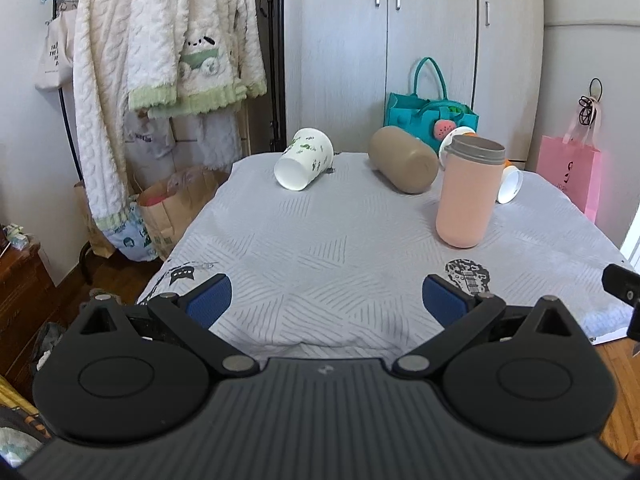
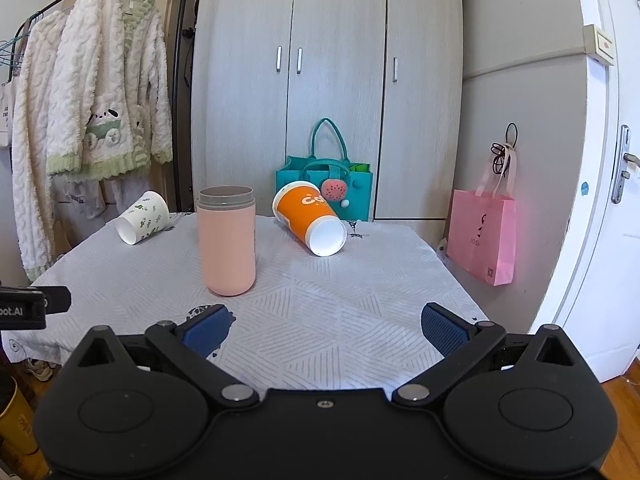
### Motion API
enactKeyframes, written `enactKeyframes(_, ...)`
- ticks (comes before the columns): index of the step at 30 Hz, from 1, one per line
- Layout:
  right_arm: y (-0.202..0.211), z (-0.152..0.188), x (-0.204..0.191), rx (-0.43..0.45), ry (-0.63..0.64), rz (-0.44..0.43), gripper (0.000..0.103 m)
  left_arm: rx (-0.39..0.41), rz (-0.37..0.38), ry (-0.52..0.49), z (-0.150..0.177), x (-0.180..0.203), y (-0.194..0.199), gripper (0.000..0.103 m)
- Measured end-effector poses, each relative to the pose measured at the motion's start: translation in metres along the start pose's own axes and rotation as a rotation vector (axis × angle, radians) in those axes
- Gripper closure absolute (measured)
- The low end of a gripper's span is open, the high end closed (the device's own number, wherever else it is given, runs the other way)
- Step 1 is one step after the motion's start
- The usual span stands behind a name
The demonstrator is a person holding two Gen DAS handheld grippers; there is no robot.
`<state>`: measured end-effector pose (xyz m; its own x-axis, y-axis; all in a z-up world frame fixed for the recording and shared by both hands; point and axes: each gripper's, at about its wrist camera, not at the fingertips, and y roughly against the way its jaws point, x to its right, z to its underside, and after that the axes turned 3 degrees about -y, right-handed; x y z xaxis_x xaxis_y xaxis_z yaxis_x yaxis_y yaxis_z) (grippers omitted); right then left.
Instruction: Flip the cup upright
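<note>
Pink cup (image 2: 228, 242) upright — three toppled

The right gripper (image 2: 326, 330) holds its jaws wide apart over the counter (image 2: 360, 300). Ahead left stands the pink cup (image 2: 228, 240) (upright); the orange cup (image 2: 310, 218) lies toppled straight ahead.

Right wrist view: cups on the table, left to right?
White leaf-print cup lying on its side → pink cup standing upright → orange cup lying on its side.
</note>
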<state>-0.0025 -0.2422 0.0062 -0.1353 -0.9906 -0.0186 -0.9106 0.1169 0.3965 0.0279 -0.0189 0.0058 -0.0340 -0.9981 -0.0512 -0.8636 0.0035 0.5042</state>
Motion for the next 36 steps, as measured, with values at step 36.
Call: enactKeyframes(36, 0.0063, 0.0006, -0.0022, 0.034, -0.029, -0.006, 0.000, 0.081, 0.054, -0.019, 0.0050, -0.0075, 0.0054, 0.000)
